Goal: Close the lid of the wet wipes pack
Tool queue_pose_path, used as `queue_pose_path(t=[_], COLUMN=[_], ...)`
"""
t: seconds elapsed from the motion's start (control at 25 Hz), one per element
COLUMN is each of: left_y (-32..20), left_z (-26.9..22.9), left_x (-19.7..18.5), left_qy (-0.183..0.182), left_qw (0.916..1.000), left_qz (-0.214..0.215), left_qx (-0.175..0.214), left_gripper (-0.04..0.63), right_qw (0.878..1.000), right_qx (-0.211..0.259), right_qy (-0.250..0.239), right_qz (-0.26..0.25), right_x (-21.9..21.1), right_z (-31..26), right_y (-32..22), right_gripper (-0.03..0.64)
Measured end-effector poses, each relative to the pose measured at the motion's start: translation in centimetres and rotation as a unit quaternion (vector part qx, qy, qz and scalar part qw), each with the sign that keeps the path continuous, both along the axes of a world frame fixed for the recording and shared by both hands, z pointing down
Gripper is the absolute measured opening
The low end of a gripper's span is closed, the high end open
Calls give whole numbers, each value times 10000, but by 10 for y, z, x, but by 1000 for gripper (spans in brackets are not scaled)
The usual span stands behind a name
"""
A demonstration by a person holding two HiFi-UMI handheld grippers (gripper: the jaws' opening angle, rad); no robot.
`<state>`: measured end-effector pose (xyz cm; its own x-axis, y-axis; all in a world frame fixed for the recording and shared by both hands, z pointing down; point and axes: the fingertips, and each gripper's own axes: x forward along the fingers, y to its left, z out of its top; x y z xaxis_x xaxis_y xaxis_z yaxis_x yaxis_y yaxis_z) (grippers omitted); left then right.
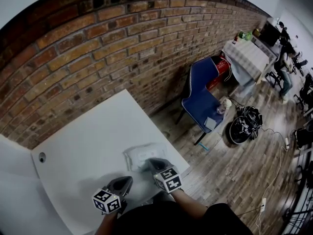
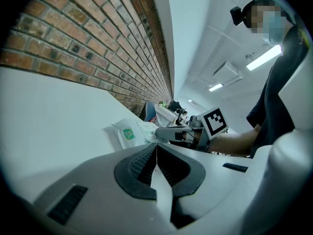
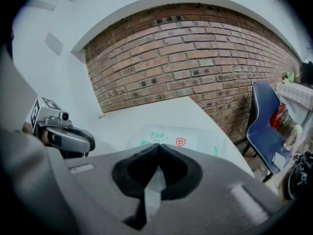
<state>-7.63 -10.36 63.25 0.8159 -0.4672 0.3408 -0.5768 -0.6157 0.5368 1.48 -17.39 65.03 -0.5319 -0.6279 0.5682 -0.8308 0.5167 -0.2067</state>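
— White bench (image 1: 83, 146), head view first. What stands on it?
— One wet wipes pack (image 1: 142, 155), lying flat near the bench's right-hand edge. A brick wall (image 1: 98, 48) runs behind the bench. A blue chair (image 1: 203, 94) stands on the wooden floor (image 1: 230, 170), well apart from the pack.
— Position of the grippers in that view?
— The right gripper (image 1: 148, 164) has its tips at the near edge of the pack; contact cannot be confirmed from above. The left gripper (image 1: 128, 181) sits just beside it on the left, short of the pack.
— Left gripper view?
— The left jaws are together with nothing between them. Beyond them the pack (image 2: 129, 133) lies on the bench (image 2: 58, 111), green print upward. The right gripper (image 2: 166, 132) reaches in over the pack's right side, its marker cube (image 2: 215, 122) facing this camera.
— Right gripper view?
— The right jaws are pressed together and empty. Their tips stand directly before the pack (image 3: 171, 139), which shows green lettering and a red shield emblem on its top face. The left gripper (image 3: 68, 138) appears at the left, over bare bench and apart from the pack.
— And the lid?
— Nothing stands up from the pack's top face in any view. I cannot tell whether the lid is fully seated.
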Motion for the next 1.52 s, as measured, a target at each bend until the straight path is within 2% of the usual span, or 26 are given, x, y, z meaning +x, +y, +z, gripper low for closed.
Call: queue_pose_path(t=[0.68, 1.0, 1.2, 1.52], left_y=[-9, -12, -16, -20], left_z=[1, -1, -3, -17], left_x=[10, 12, 14, 15], left_qy=[72, 111, 123, 46], left_qw=[10000, 9999, 9999, 9997], left_qz=[-17, -79, -69, 65], left_qx=[3, 2, 61, 229], left_gripper=[0, 0, 0, 0], right_qw=[9980, 9983, 9995, 9991], right_qx=[110, 51, -12, -167], right_qy=[570, 505, 287, 339], right_qz=[-250, -274, -154, -212], right_x=[-6, -6, -4, -1], right_z=[5, 3, 4, 7], right_y=[-1, -1, -2, 2], right_gripper=[0, 0, 0, 0])
